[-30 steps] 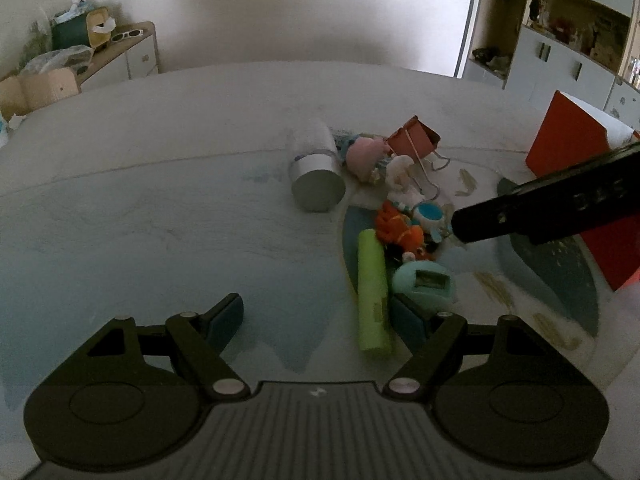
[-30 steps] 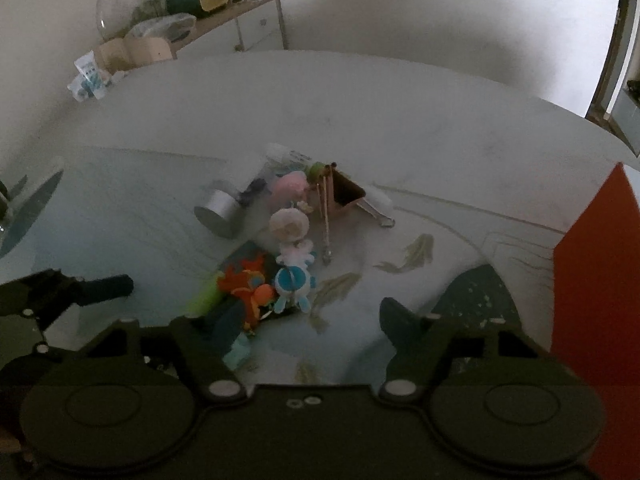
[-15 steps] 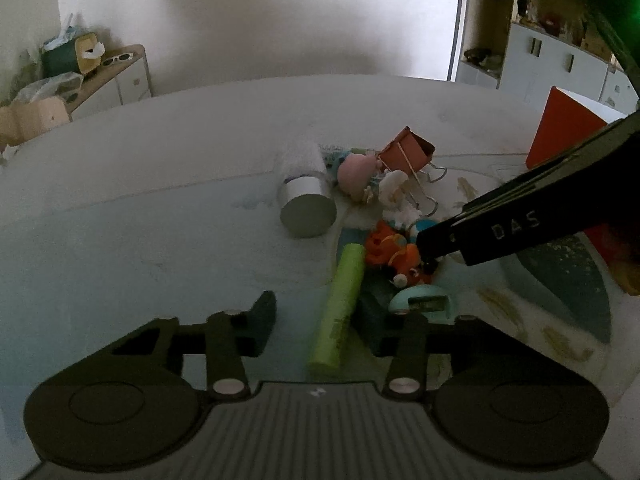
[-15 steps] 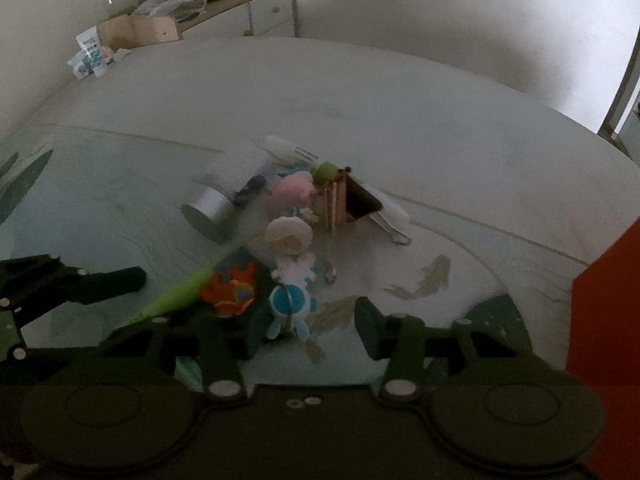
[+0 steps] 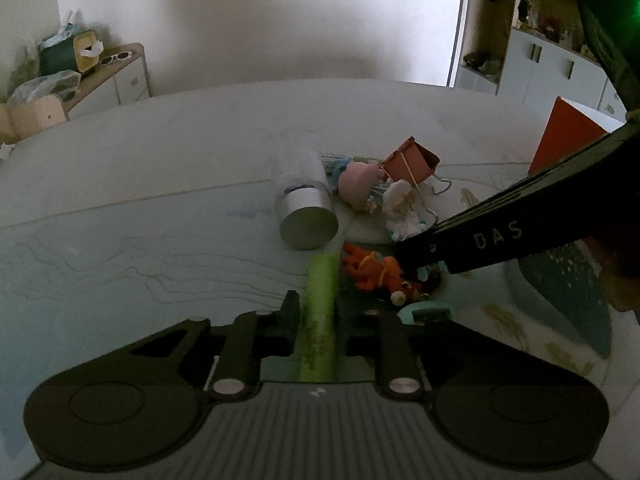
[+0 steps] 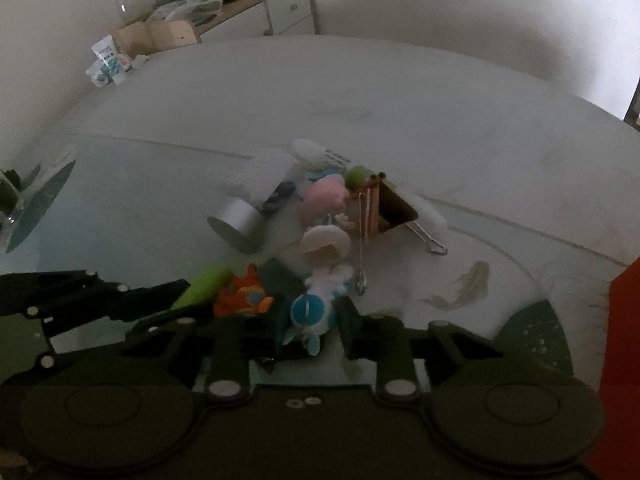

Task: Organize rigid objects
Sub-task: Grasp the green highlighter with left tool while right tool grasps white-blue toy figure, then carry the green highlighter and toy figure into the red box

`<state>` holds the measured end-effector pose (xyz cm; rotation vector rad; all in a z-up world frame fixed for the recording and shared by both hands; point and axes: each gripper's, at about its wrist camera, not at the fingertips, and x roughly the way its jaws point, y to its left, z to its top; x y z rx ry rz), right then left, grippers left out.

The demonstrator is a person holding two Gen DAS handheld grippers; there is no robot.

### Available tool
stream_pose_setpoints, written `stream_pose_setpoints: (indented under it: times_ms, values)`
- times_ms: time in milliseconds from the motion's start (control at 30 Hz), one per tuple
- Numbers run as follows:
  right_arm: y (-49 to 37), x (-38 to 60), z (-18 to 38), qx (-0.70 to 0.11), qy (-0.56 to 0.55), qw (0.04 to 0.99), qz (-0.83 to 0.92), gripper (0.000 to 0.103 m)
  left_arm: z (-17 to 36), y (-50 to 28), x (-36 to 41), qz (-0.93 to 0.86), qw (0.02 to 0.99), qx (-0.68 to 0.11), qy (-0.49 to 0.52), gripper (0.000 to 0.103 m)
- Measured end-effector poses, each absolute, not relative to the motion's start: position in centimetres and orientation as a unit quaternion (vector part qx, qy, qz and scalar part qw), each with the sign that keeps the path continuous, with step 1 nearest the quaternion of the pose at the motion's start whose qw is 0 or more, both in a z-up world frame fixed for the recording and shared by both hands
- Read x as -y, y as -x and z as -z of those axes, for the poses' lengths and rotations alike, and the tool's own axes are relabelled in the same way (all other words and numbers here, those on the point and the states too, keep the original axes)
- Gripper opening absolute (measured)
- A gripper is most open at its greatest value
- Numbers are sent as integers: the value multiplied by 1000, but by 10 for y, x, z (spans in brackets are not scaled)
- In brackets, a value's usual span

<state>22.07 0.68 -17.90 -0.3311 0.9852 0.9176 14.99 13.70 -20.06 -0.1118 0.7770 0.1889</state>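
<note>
Green tube [image 5: 320, 312] sits clamped in the left gripper [image 5: 318, 322]; the right gripper [image 6: 310, 330] is closing its jaws on the blue-white toy [image 6: 310, 312]. Everything lies heaped on the tabletop [image 5: 160, 184], red box [image 5: 568, 136] nearby; sorting has barely begun.

Both feeds come to me dim and grey, with the brightest light I can find spilling from the doorway [image 5: 460, 24] at the upper right of the left wrist view and a soft shadow pooling on the wall [image 5: 280, 32] beside it. My right wrist view is smeared, the toy pile [image 6: 320, 240] soft. Fisheye bending curves the table [image 6: 440, 100] edge and darkens my corners.
</note>
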Motion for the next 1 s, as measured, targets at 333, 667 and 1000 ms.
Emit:
stream_pose_setpoints:
  times_ms: [333, 667, 1000]
  values:
    - [-213, 29, 163, -455, 108, 780, -416, 24, 198, -146, -140, -90, 917, -382, 65, 16]
    - [-200, 65, 129, -438, 58, 797, -413, 24, 193, -132, -143, -92, 913, -388, 89, 16]
    - [-185, 108, 89, -405, 29, 815, -413, 24, 161, -116, -137, -83, 916, -374, 116, 16]
